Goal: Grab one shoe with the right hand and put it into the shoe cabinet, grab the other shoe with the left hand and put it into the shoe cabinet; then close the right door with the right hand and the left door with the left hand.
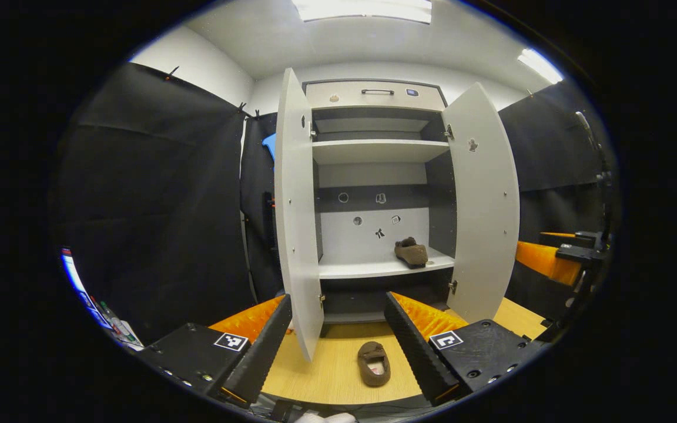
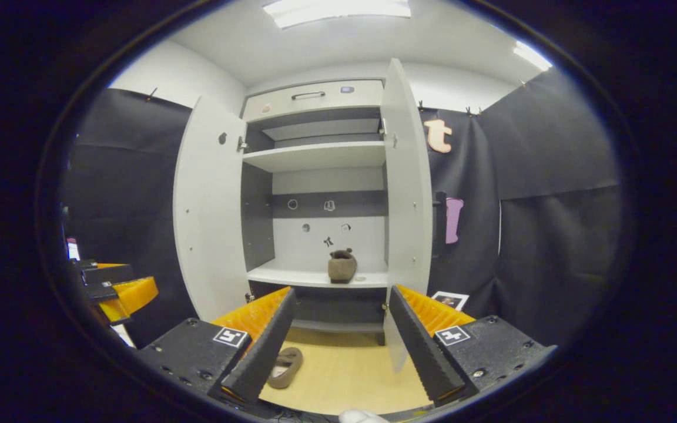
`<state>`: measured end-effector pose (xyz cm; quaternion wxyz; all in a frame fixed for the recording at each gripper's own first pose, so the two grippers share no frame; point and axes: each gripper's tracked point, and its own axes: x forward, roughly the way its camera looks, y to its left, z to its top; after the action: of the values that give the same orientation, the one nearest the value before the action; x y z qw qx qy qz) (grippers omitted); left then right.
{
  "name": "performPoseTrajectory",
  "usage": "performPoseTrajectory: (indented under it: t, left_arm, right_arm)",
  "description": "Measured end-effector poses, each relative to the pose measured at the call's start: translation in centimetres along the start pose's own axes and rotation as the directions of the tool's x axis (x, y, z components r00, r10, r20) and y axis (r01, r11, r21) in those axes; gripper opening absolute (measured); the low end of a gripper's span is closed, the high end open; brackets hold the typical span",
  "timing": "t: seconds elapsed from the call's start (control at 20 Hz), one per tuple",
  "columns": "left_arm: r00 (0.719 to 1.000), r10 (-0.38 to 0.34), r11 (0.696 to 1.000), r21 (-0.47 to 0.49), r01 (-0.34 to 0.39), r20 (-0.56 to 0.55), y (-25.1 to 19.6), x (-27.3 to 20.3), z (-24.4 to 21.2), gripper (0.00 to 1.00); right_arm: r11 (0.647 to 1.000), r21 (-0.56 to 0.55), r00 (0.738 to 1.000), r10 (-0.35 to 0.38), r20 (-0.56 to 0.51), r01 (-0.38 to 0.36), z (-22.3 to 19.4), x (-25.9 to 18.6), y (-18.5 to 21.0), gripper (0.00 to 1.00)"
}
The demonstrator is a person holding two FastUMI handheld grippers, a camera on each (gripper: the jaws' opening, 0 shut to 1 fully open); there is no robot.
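Left gripper view, open shoe cabinet (image 1: 374, 153), 1 shoe (image 1: 411, 252) shelved, other shoe (image 1: 373, 363) outside

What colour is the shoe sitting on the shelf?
Brown. The shoe on the shelf shows best in the left gripper view.

Cabinet shelf (image 1: 368, 267) carries one brown shoe (image 1: 411, 252); wooden floor (image 1: 327, 364) carries other shoe (image 1: 373, 363).
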<state>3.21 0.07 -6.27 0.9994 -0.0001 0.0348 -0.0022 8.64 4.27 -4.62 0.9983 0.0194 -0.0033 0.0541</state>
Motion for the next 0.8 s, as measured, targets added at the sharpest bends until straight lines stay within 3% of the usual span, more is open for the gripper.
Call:
performPoseTrajectory:
  t: [0.4, 0.8]
  left_arm:
    - [0.995, -0.051, 0.998, 0.039, 0.055, -0.082, -2.5, 3.8, -4.6, 0.96]
    - [0.953, -0.11, 0.994, -0.036, 0.104, -0.281, -5.2, 7.4, -16.8, 0.96]
  right_arm:
    - [0.998, 0.035, 0.998, -0.046, -0.051, 0.048, -1.0, 0.2, -3.2, 1.0]
    - [0.993, 0.018, 0.984, -0.109, -0.138, 0.112, -3.3, 0.4, -6.4, 1.0]
